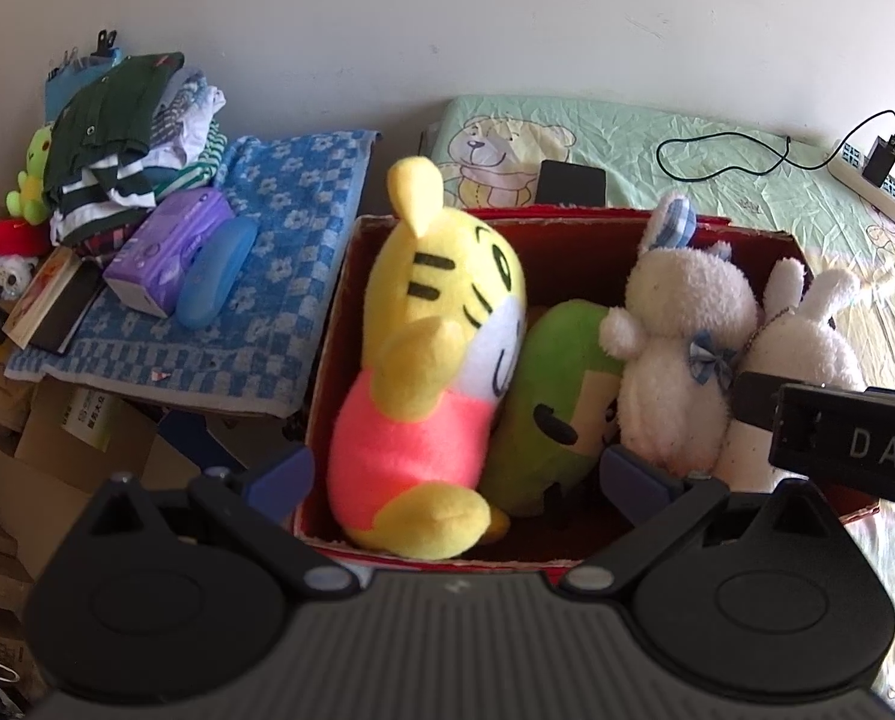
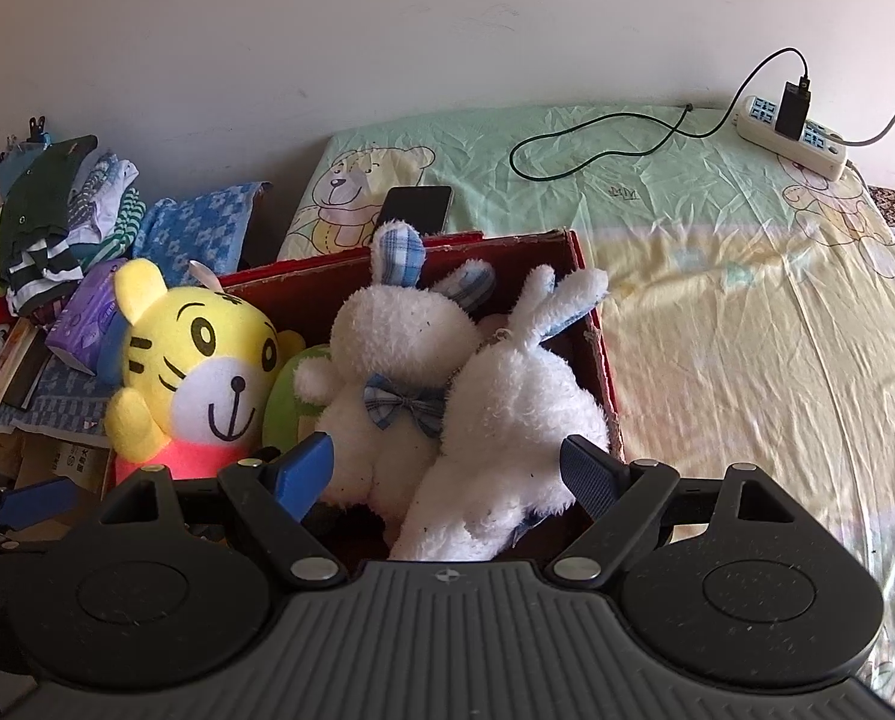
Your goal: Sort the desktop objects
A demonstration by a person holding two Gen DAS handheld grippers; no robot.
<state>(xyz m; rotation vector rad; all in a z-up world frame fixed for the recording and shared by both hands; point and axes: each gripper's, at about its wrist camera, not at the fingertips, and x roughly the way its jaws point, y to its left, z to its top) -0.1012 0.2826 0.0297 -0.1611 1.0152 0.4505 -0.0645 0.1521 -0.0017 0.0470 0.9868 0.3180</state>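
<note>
Red cardboard makes up the open box that sits on the bed, and four soft toys are packed into it side by side. At its left end a yellow plush tiger in a pink top stands upright, leaning on a green plush toy wedged low beside it. Then come a fluffy white rabbit with a blue checked bow and a second white rabbit lying across the right end, ears up against the wall. They prop each other up, which is probably why none has toppled.

The left claw hangs just above the near rim, spread wide with the tiger's lower half and the green toy between its blue pads, touching neither as far as I can see. The right claw is likewise spread, straddling the two rabbits without pinching them.

Beyond the box a dark phone lies on the pale green bear-print sheet, with a white power strip and black cable farther off. To the left, a blue checked towel carries a purple tissue pack, a blue case and folded clothes, seemingly grouped by kind.
</note>
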